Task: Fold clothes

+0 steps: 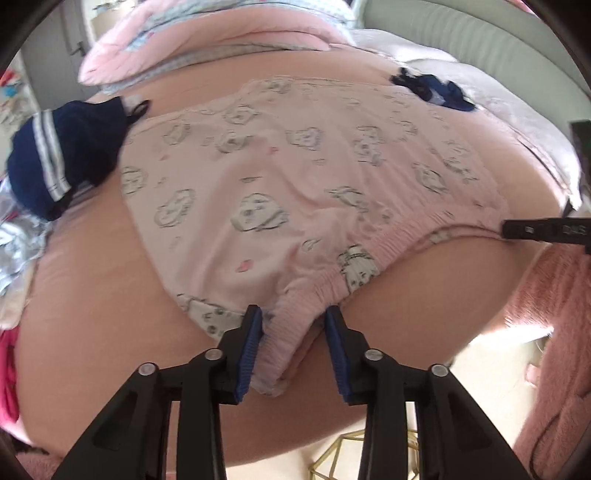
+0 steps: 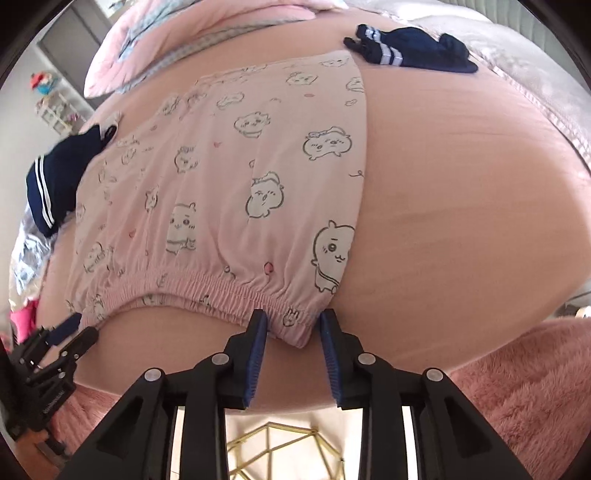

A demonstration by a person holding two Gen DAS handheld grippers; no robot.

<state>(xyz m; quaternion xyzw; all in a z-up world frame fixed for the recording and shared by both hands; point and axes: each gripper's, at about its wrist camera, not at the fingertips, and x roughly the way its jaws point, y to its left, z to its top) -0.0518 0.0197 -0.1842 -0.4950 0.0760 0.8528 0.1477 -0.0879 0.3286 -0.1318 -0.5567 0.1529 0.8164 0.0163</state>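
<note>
Pink shorts (image 1: pixel 295 166) (image 2: pixel 229 177) printed with cartoon animals lie flat on a peach bed sheet (image 2: pixel 461 184), elastic waistband toward me. My left gripper (image 1: pixel 293 325) straddles the waistband's left corner: bunched cloth sits between the blue pads, a sliver of gap showing at the right pad. My right gripper (image 2: pixel 293 325) straddles the waistband's right corner the same way, with the pads not clamped. Each gripper also shows in the other's view, the right gripper (image 1: pixel 535 230) at the edge and the left gripper (image 2: pixel 70 332) low on the left.
A navy striped garment (image 1: pixel 55 155) (image 2: pixel 59 177) lies left of the shorts, and a navy striped sock (image 2: pixel 410 48) at the far right. A pink quilt (image 1: pixel 207 33) is heaped at the back. Below the bed edge are a fuzzy pink rug (image 2: pixel 517 387) and a gold wire frame (image 2: pixel 273 450).
</note>
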